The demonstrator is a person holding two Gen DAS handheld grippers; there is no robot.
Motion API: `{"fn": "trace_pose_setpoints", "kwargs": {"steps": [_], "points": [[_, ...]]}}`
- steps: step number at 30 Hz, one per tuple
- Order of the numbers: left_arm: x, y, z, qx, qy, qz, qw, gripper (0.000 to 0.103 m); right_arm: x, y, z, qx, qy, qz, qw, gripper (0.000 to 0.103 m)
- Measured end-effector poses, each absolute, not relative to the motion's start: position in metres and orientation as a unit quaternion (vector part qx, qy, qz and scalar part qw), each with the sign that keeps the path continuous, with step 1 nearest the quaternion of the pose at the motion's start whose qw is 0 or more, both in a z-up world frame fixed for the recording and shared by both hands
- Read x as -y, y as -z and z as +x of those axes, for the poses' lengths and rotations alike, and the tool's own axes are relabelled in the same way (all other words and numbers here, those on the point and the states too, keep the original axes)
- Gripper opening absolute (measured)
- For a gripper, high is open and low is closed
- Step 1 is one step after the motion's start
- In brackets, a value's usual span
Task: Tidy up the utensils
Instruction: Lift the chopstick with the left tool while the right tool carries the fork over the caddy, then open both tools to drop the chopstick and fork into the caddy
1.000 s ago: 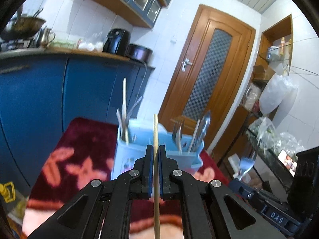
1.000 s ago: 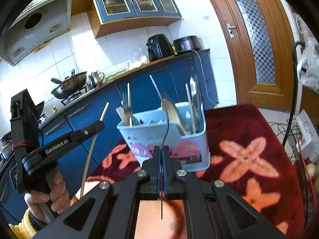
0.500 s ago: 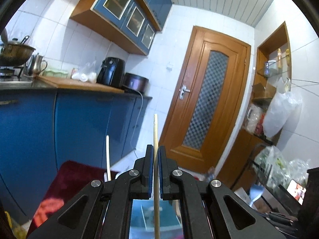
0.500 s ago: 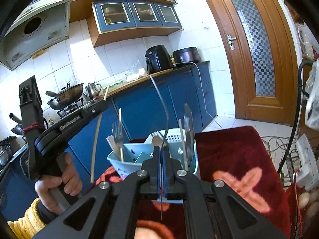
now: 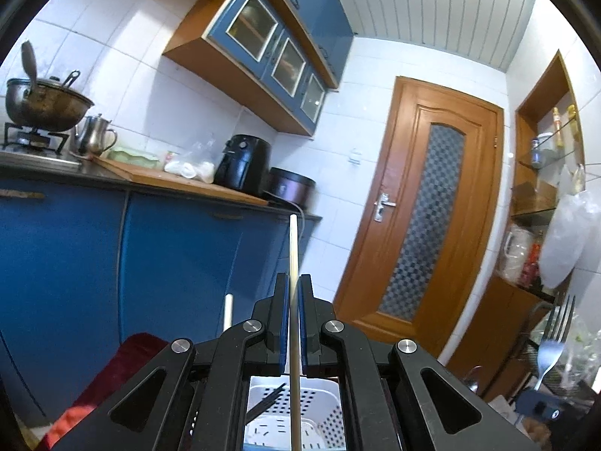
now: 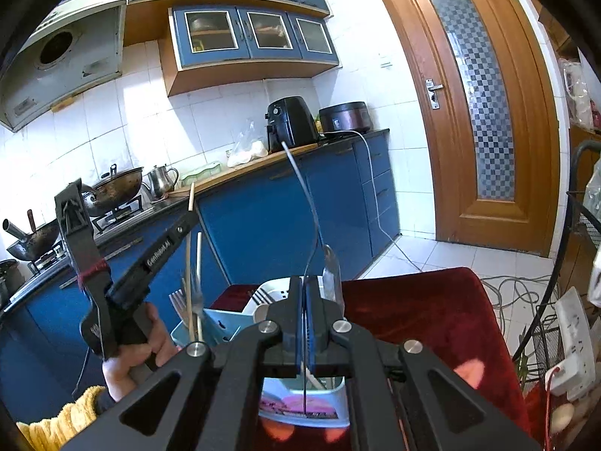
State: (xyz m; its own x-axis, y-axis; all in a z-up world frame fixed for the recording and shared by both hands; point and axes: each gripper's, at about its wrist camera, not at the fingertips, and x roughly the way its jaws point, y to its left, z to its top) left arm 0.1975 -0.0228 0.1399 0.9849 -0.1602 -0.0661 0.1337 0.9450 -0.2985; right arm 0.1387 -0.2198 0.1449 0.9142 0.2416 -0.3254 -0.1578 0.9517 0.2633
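Caddy (image 6: 221,329): pale blue, on the red cloth (image 6: 432,315) just under my grippers; forks, chopsticks inside.
Left gripper (image 5: 294,293): clamped on a chopstick (image 5: 293,248).
Right gripper (image 6: 303,293): pinching a thin metal utensil (image 6: 306,195).
Change: caddy nearer, lower.

Bright daylight floods white wall tiles (image 6: 210,120), sun patches slanting across them. Strong fisheye bending, black vignette at corners. Fork (image 5: 552,342) at left-wrist frame edge soft; red cloth (image 6: 432,312) shadowed, slightly blurred.
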Motion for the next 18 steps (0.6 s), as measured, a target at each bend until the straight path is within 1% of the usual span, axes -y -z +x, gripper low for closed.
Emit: {"fn": "trace_pose_setpoints", "kwargs": {"steps": [12, 18], "points": [[0.04, -0.12, 0.183, -0.004, 0.046, -0.087, 0.995, 0.004, 0.208, -0.132, 0.166, -0.173, -0.091, 0.097, 0.976, 0.003], [0.043, -0.114, 0.175, -0.011, 0.05, -0.08, 0.995, 0.004, 0.2, -0.119, 0.169, -0.191, -0.09, 0.08, 0.974, 0.004]]}}
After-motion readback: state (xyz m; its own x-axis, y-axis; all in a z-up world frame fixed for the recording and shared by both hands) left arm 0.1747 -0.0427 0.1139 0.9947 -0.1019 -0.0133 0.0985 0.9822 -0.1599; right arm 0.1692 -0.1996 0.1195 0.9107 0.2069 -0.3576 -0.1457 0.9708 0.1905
